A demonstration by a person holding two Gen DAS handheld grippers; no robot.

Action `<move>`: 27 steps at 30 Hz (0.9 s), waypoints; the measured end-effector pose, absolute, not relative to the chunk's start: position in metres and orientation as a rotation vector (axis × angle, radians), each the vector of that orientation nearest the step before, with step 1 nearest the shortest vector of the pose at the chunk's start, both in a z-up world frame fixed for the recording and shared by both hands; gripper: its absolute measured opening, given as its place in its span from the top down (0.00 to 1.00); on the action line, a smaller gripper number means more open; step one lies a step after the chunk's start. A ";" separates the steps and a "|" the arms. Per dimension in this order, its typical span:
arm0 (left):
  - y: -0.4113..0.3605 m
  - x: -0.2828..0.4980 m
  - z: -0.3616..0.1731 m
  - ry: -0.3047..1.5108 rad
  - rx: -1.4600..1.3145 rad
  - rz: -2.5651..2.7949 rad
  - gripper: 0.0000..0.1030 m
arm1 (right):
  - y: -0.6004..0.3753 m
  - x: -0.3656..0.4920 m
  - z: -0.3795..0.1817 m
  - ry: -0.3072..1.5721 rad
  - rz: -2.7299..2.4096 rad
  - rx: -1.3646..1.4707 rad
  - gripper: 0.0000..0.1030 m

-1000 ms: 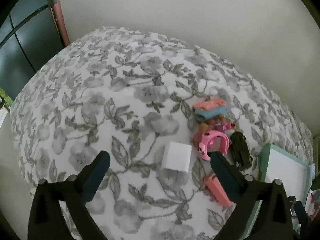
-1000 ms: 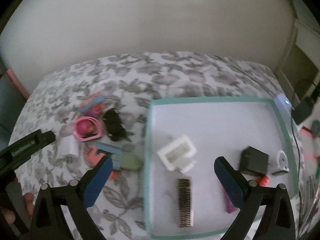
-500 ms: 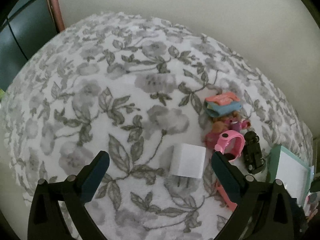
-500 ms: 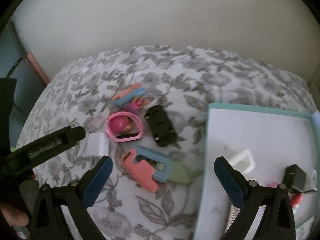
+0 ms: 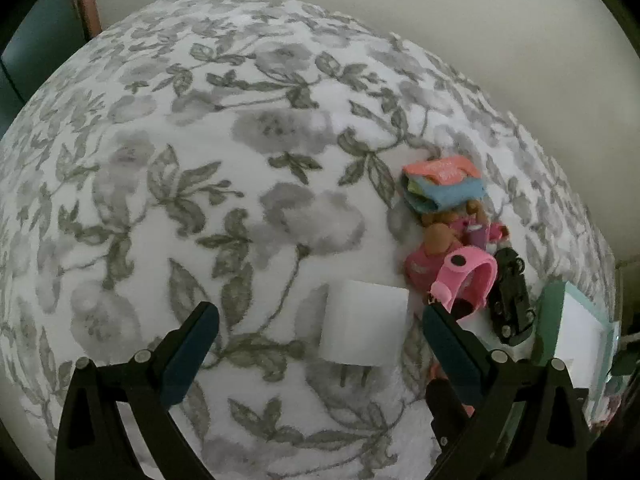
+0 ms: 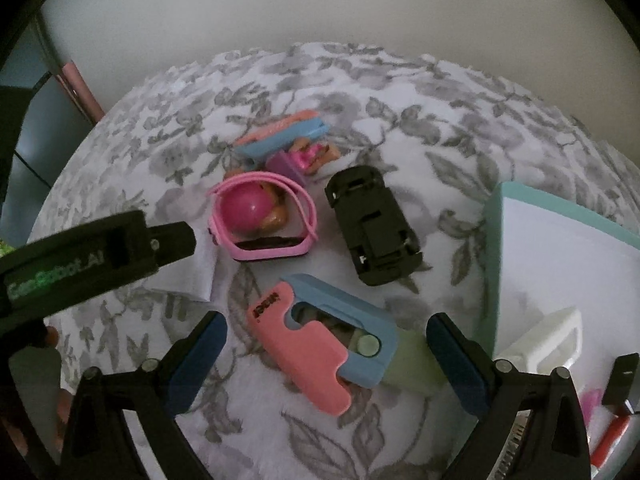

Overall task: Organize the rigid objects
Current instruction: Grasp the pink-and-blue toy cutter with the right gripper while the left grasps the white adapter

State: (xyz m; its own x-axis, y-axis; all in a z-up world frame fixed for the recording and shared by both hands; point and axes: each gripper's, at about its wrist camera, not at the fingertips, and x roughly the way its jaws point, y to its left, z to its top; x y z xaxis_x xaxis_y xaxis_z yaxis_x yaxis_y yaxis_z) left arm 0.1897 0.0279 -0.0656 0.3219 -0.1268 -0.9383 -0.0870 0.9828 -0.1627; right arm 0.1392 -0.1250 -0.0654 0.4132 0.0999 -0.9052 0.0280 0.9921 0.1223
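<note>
Left tool [image 5: 316, 344], fingers spread, faces the white block [image 5: 364, 324], which lies just left of the pink watch [image 5: 466, 284], slightly right of its midline.

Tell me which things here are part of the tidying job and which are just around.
Job: white cube, pink watch, black toy car, pink and blue clip tool, teal-rimmed tray, both open grippers.
Just around: floral cover, wall.
</note>
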 end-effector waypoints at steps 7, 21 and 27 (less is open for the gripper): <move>0.015 0.193 -0.076 1.249 -0.149 -0.038 0.06 | -0.128 0.143 -0.072 1.156 0.038 0.128 0.07; 0.002 0.195 -0.077 1.268 -0.154 -0.099 0.56 | -0.124 0.138 -0.070 1.194 0.056 0.101 0.10; 0.010 0.181 -0.070 1.275 -0.163 -0.102 0.57 | -0.130 0.134 -0.066 1.198 0.056 0.138 0.30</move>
